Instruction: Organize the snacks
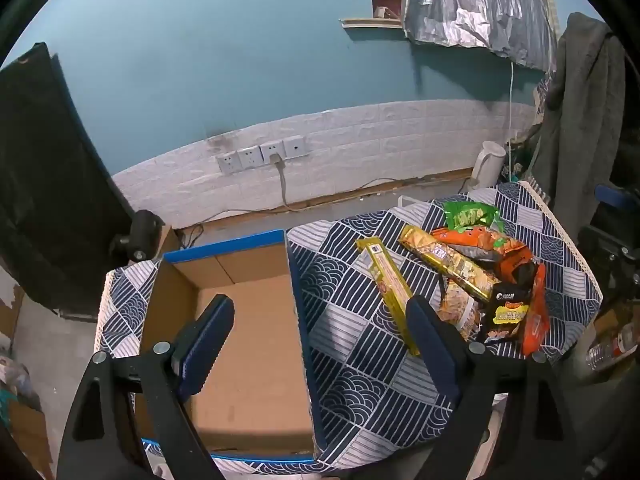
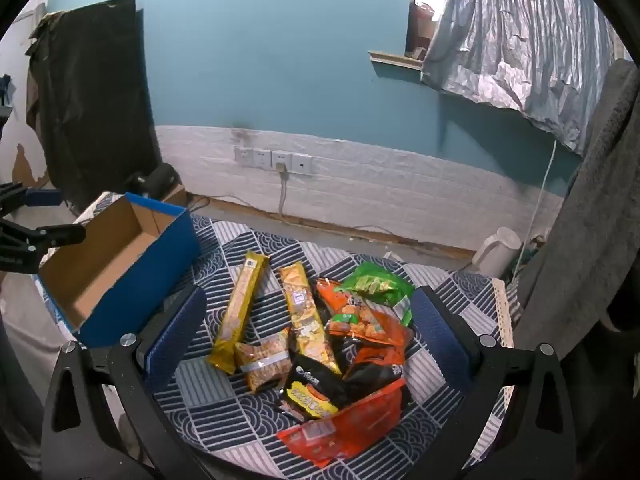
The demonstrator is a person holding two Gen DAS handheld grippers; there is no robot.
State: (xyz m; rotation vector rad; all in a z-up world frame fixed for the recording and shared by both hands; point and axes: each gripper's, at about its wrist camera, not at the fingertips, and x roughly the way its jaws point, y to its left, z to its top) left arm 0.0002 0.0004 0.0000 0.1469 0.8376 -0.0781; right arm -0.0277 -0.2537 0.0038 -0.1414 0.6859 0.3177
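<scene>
Honestly this looks like square one: nothing has been sorted yet, as far as I can tell. The blue cardboard box (image 1: 240, 344) sits open on the patterned tablecloth (image 1: 360, 360) and its brown floor is bare, though the near corner is hidden behind the fingers so I wouldn't swear to that bit. All the snacks are in one loose heap to the right of it, at about 2 o'clock in the left wrist view. In the right wrist view the pile is dead centre: a long yellow pack (image 2: 240, 312) lying on its own nearest the box, a gold pack (image 2: 306, 316) beside it, a small clear noodle-looking pack (image 2: 264, 364) at their near ends, a black bag (image 2: 316, 392), an orange bag (image 2: 360, 320) with a green bag (image 2: 376, 284) behind it at roughly 1 o'clock, and a flat red pouch (image 2: 344, 428) closest at 6 o'clock. Several overlap each other. The left gripper (image 1: 320, 320) hangs over the box's right wall, jaws spread wide, holding nothing. The right gripper (image 2: 308, 320) hovers above the pile, fully spread too, also empty. So every single pack is left to move, I'd guess into that box.
</scene>
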